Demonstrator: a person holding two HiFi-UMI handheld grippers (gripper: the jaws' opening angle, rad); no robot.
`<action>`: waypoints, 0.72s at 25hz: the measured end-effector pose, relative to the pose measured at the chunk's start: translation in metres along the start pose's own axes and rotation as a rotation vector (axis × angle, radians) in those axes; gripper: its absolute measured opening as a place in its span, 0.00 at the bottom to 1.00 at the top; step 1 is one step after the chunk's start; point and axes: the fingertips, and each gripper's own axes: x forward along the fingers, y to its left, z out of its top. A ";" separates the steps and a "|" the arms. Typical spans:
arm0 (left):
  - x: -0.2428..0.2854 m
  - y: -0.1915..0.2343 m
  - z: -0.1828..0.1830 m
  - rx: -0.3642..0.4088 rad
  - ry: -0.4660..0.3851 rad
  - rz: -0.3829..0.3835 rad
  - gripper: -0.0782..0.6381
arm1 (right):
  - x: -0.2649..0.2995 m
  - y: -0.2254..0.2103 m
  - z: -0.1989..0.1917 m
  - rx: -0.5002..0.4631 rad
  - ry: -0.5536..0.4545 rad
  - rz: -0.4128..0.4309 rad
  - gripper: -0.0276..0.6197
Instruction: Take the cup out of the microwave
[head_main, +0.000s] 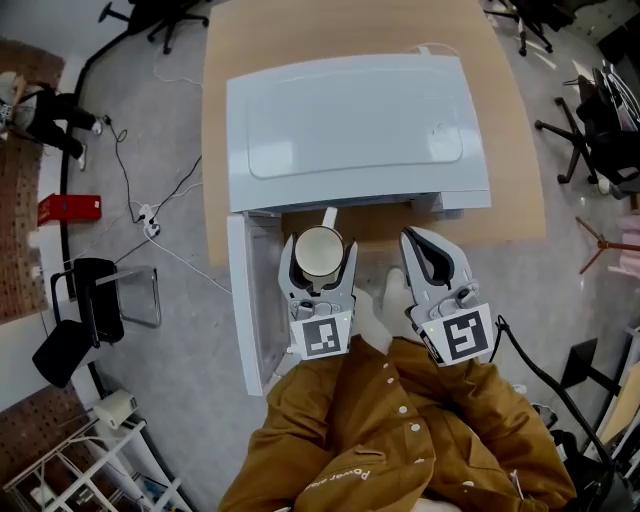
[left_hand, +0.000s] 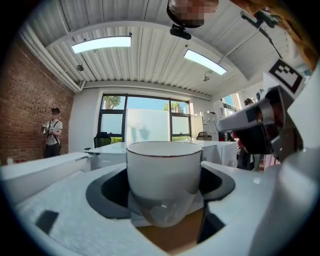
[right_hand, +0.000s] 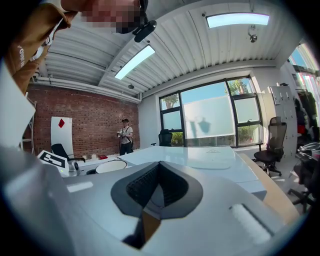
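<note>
At nine o'clock in the head view, a black chair (head_main: 88, 300) is standing on the grey floor, with a red box (head_main: 70, 208) at its twelve o'clock; just to the right, the microwave door (head_main: 248, 300) is hanging wide open, swung out toward seven o'clock from the white microwave (head_main: 355, 130), which is sitting on the wooden table (head_main: 520, 150). You are holding the left gripper (head_main: 320, 265) just beside that door, at its three o'clock; its jaws are standing wide and pinching the white cup (head_main: 319, 252) from both sides, the black pads pressing on the cup's wall, as the left gripper view is showing plainly. The cup is sitting upright, mouth up, outside the microwave and just in front of its opening, at six o'clock from the oven body; its handle is pointing toward twelve o'clock, at the oven. At three o'clock from the cup, you are holding the right gripper (head_main: 414, 240) near the oven's front edge; its jaws are pressed together with nothing between them. Your brown sleeves (head_main: 400, 430) are filling the six o'clock part of the head view; far off at three o'clock, a black office chair (head_main: 590, 130) is standing beyond the table.
</note>
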 end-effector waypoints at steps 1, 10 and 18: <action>-0.005 -0.004 0.009 -0.001 -0.001 -0.010 0.65 | 0.000 0.000 0.003 0.002 -0.005 0.001 0.05; -0.037 -0.042 0.063 0.002 0.004 -0.101 0.65 | -0.009 -0.003 0.030 0.001 -0.069 -0.005 0.05; -0.043 -0.057 0.077 -0.002 0.003 -0.120 0.65 | -0.016 -0.008 0.038 -0.006 -0.085 -0.007 0.05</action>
